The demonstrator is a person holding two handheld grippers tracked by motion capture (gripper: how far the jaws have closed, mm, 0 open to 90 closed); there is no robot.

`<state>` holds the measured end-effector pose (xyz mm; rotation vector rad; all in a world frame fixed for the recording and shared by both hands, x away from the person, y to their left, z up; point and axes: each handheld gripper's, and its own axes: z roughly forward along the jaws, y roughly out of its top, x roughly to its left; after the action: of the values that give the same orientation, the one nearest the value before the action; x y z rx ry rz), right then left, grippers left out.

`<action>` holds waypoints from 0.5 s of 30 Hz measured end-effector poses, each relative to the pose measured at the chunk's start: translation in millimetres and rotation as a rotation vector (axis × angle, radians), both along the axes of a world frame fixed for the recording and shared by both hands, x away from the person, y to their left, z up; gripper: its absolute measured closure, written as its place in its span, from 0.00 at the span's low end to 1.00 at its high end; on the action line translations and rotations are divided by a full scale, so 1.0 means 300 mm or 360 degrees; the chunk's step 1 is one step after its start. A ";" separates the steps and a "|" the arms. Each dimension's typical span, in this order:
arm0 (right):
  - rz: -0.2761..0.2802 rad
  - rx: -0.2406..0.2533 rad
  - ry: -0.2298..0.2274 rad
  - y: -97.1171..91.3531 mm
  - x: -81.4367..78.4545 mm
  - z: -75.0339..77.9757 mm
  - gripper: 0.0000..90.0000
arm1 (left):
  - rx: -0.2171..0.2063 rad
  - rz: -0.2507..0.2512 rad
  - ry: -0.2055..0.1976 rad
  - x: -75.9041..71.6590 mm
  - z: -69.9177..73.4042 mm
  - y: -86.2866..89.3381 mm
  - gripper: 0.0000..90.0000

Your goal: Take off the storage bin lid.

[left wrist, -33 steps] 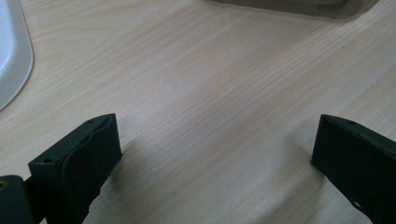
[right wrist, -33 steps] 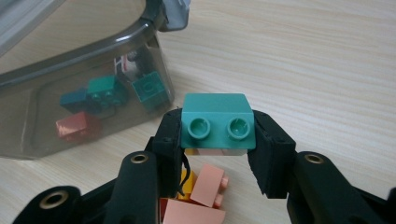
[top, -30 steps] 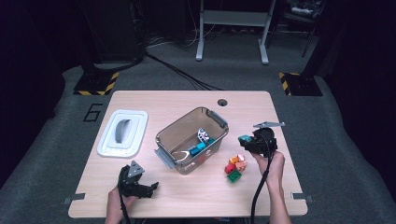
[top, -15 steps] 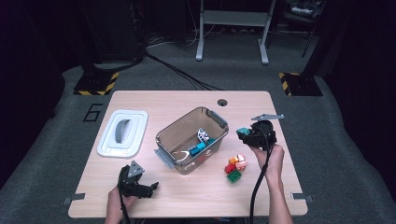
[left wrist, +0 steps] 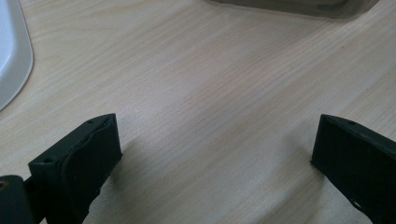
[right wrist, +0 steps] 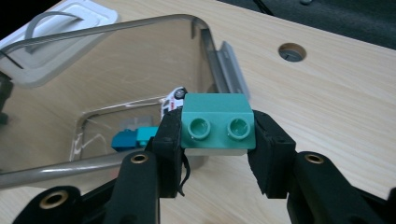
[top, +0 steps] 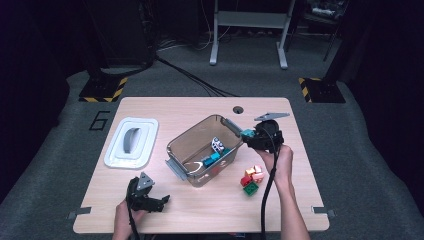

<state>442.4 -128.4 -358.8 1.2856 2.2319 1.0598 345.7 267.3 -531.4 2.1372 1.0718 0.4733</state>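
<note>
Painted "6" [top: 98, 121] on floor, right tongs [right wrist: 217, 140] gripping unmarked teal brick [right wrist: 217, 121]

Dim rm, grey carpet floor [top: 360, 165], metal stand [top: 248, 30] behind.

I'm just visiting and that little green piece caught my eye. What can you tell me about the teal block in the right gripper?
The teal block is a small building brick of smooth, matte plastic with two round studs facing the gripper's camera. It is clamped by its two sides between the black pads of the right gripper and touches nothing else. It hangs in the air by the near rim of the clear bin, not yet inside. In the high view it shows at the gripper's tip.
</note>
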 end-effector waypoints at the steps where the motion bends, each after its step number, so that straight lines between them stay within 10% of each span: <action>1: 0.0018 -0.0011 0.0001 0.011 0.003 0.000 0.65 | 0.0000 0.0000 0.0000 0.000 0.000 0.000 0.01; 15: 0.0167 -0.0106 0.0103 0.153 0.039 -0.054 0.65 | 0.0000 0.0000 0.0001 0.000 0.000 0.000 0.01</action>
<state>454.2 -82.4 -375.0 1.2033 2.3850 0.9837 345.7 267.3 -531.4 2.1376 1.0719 0.4727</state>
